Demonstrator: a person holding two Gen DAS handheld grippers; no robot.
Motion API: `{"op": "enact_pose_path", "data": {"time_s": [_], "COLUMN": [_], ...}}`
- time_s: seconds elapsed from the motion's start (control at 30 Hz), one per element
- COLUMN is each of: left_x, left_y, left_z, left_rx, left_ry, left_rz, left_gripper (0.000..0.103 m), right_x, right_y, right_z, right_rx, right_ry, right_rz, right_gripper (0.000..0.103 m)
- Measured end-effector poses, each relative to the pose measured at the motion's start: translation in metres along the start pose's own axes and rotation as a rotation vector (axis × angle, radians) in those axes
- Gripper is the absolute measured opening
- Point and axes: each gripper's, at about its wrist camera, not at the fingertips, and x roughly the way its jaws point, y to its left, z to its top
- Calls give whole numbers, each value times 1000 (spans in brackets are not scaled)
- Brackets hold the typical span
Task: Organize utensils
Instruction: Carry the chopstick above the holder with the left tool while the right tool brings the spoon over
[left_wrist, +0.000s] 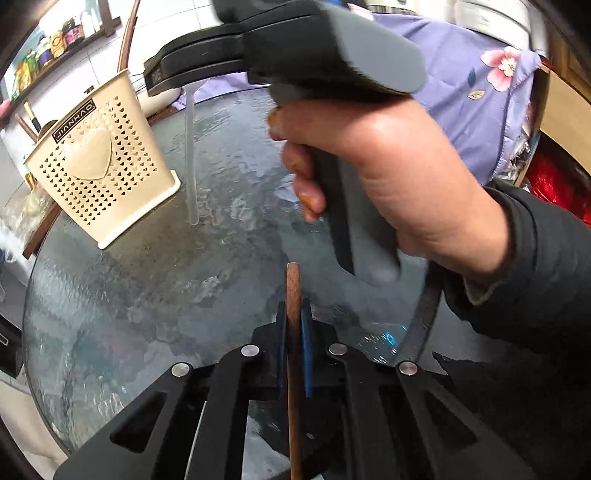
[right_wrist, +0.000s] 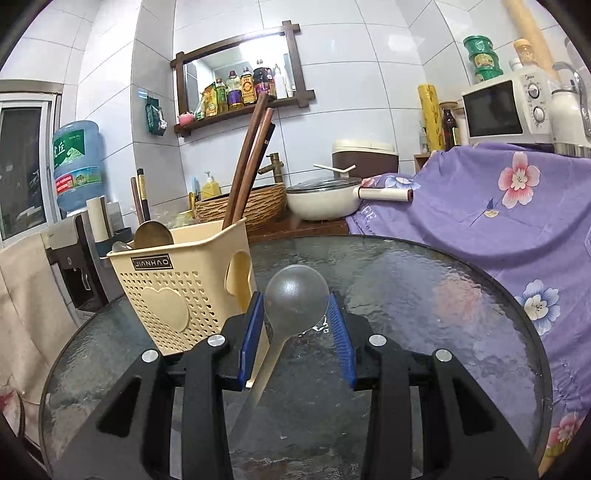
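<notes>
My left gripper (left_wrist: 294, 314) is shut on a brown wooden stick, a chopstick (left_wrist: 294, 332), low over the glass table (left_wrist: 147, 314). The cream utensil basket (left_wrist: 101, 162) stands at the table's far left. My right gripper (left_wrist: 155, 79) reaches in from the top of the left wrist view, with a translucent spoon handle (left_wrist: 191, 166) hanging from it beside the basket. In the right wrist view my right gripper (right_wrist: 297, 314) holds the translucent spoon (right_wrist: 295, 295) by its bowl between the blue pads (right_wrist: 251, 332), just right of the basket (right_wrist: 177, 288). The basket holds wooden chopsticks (right_wrist: 247, 166) and a spoon (right_wrist: 153, 234).
A purple flowered cloth (right_wrist: 498, 221) covers furniture behind and right of the table. A white pan (right_wrist: 325, 199) and a woven basin (right_wrist: 251, 203) sit on the counter behind. A water dispenser (right_wrist: 77, 166) stands at the left.
</notes>
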Motion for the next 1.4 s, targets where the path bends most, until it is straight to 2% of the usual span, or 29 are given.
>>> {"op": "enact_pose_path", "data": {"time_s": [0.3,0.47,0.8,1.07,1.27,1.4], "left_x": [9,12,-32,-75,-111,-134], "left_y": [45,65,100,125,137,151], "left_z": [9,22,52,76,91,112], "left_rx": [-92,-172,-215,-280,-282,-266], "left_ry": [21,16,-94,-226,-316,-372], "left_rz": [-38,-75,-3,68,122,147], "left_gripper": [6,6,6,6,6,6], "right_x": [9,7,-5,-21,-29,-31], "right_y": [-21,-24,-9,8,20,33], "right_z": [2,6,30,64,94,114], "right_rx": [90,92,8,-59,-92,-133], "right_ry": [76,95,152,163,148,140], "right_rz": [27,45,172,249,278,287], "right_gripper": [37,37,37,37,37,37]}}
